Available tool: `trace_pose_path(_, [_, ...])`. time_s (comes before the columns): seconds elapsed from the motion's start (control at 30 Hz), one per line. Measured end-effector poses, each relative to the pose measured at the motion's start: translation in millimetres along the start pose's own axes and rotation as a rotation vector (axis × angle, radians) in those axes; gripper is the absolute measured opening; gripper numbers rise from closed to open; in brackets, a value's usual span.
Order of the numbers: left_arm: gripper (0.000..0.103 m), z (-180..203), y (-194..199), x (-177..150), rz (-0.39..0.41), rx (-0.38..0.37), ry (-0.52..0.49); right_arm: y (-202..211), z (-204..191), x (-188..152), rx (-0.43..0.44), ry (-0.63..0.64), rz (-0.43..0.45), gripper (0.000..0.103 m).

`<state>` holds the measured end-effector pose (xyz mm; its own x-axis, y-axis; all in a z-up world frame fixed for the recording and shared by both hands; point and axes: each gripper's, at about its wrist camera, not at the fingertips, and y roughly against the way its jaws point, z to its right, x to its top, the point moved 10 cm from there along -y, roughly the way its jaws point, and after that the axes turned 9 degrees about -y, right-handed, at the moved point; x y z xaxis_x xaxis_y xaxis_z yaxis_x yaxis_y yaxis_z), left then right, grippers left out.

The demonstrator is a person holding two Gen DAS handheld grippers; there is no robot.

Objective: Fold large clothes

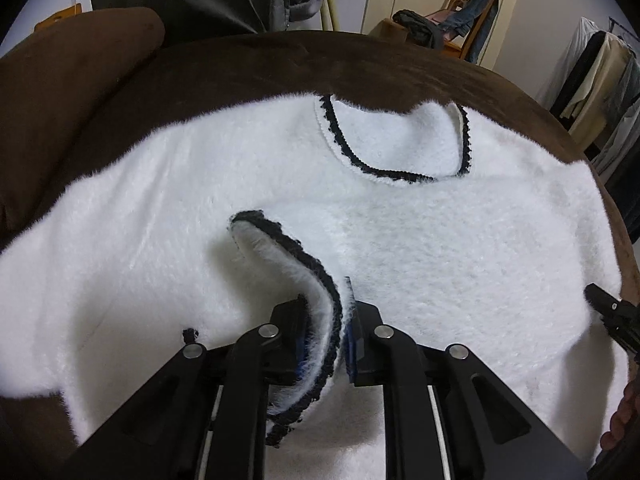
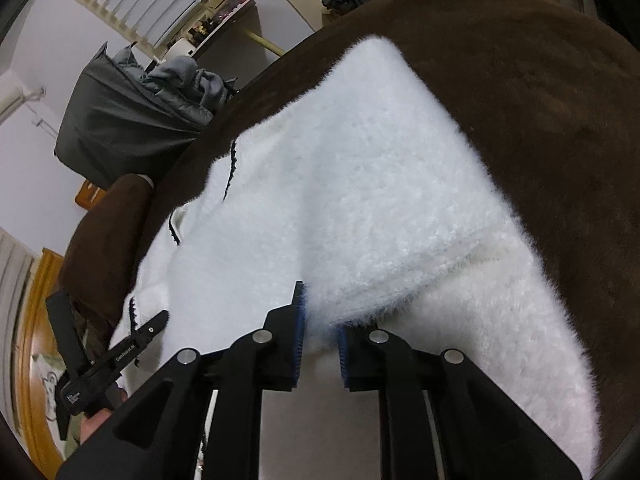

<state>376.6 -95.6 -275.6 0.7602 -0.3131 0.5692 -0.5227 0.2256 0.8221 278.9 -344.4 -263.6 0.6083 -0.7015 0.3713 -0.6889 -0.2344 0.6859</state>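
A fluffy white sweater [image 1: 400, 240] with black trim lies spread on a brown surface, its neckline [image 1: 392, 172] toward the far side. My left gripper [image 1: 326, 320] is shut on the sweater's black-trimmed hem edge [image 1: 304, 264], which curls up from the cloth. In the right wrist view the sweater [image 2: 360, 184] has one side folded over. My right gripper [image 2: 320, 320] is shut on the folded white edge [image 2: 352, 304]. The left gripper also shows in the right wrist view [image 2: 148, 332], and the right gripper's tip shows in the left wrist view [image 1: 600, 300].
The brown plush surface [image 1: 240, 68] curves around the sweater, with a brown cushion [image 1: 80, 60] at the left. A dark jacket [image 2: 132, 120] hangs beyond it. A wooden chair with clothes [image 1: 468, 12] and a clothes rack [image 1: 600, 80] stand behind.
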Motion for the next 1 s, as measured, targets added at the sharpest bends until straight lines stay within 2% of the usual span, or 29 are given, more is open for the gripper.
trace_pose_path(0.2, [0.022,-3,0,-4,-0.004,-0.016,0.014,0,0,-2,-0.009,0.001,-0.003,0.019])
trace_pose_path(0.27, [0.033,-9,6,-6,-0.018,-0.017,0.029,5,-3,-1,0.0,0.004,0.0,0.041])
trace_pose_path(0.33, [0.042,-22,14,-5,-0.024,-0.003,0.058,13,-10,0,0.011,0.03,0.015,0.046])
trace_pose_path(0.4, [0.042,-35,24,-5,-0.021,0.022,0.069,20,-16,0,-0.003,0.067,0.022,0.054])
trace_pose_path(0.43, [0.047,-45,31,-7,-0.019,0.039,0.077,24,-19,-2,-0.008,0.084,0.024,0.058])
trace_pose_path(0.47, [0.059,-53,38,-9,-0.018,0.049,0.088,28,-23,-4,-0.018,0.105,0.026,0.064])
trace_pose_path(0.57, [0.073,-83,68,-19,-0.001,0.096,0.124,35,-36,-12,-0.04,0.167,0.031,0.077])
trace_pose_path(0.6, [0.075,-98,82,-26,0.008,0.117,0.149,38,-41,-15,-0.043,0.192,0.035,0.077])
trace_pose_path(0.67, [0.091,-119,103,-36,0.026,0.152,0.194,43,-57,-24,-0.054,0.263,0.043,0.082])
trace_pose_path(0.8, [0.096,-176,149,-73,0.104,0.267,0.319,44,-85,-43,-0.044,0.369,0.034,0.083])
trace_pose_path(1.0, [0.096,-242,186,-131,0.135,0.392,0.493,34,-123,-77,0.011,0.446,-0.013,0.087])
